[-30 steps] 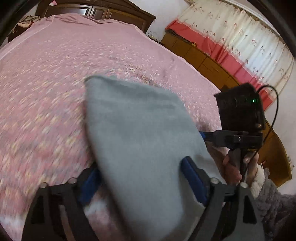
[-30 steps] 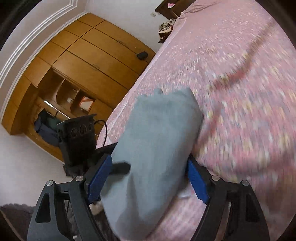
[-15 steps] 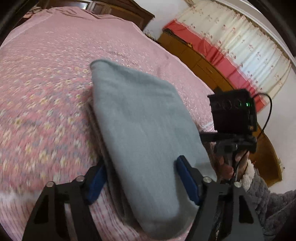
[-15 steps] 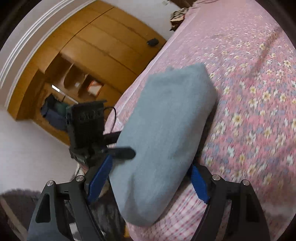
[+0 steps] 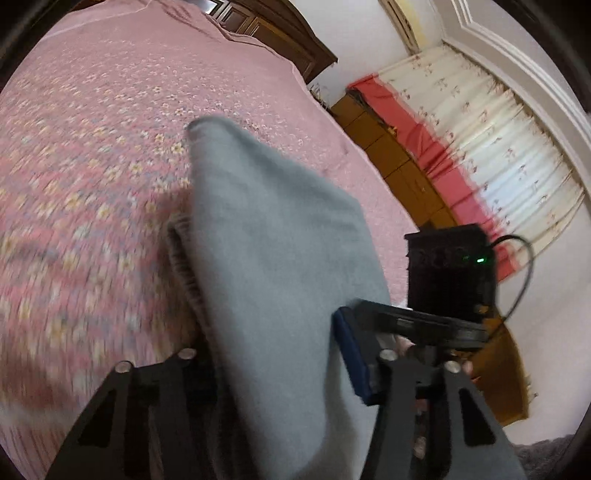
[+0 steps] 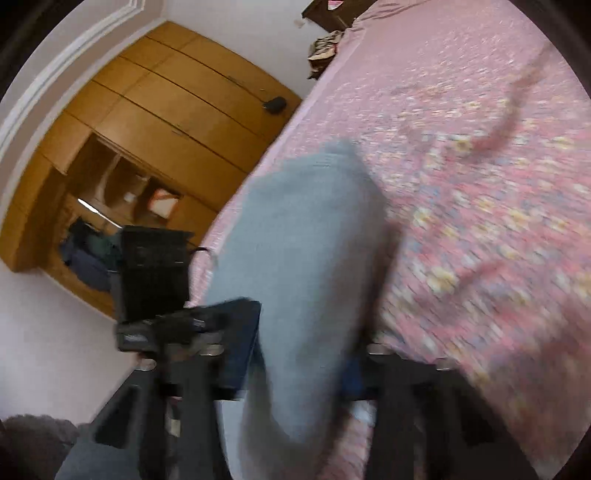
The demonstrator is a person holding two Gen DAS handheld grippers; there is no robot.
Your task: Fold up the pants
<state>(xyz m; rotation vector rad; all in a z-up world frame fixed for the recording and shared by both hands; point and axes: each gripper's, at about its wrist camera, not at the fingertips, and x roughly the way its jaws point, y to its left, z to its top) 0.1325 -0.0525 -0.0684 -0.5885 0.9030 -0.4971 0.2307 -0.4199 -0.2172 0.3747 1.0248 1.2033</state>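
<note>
Both grippers, left (image 5: 280,373) and right (image 6: 295,354), have their fingers clamped on the folded grey pants (image 5: 273,258) over the pink bed (image 5: 92,166).

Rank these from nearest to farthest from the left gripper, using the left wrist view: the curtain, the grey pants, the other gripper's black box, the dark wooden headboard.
1. The grey pants, lying between the left gripper's fingers.
2. The black box, just to the right.
3 and 4. The curtain, far right beyond the bed, and the headboard, at the bed's far end; too close to call.
</note>
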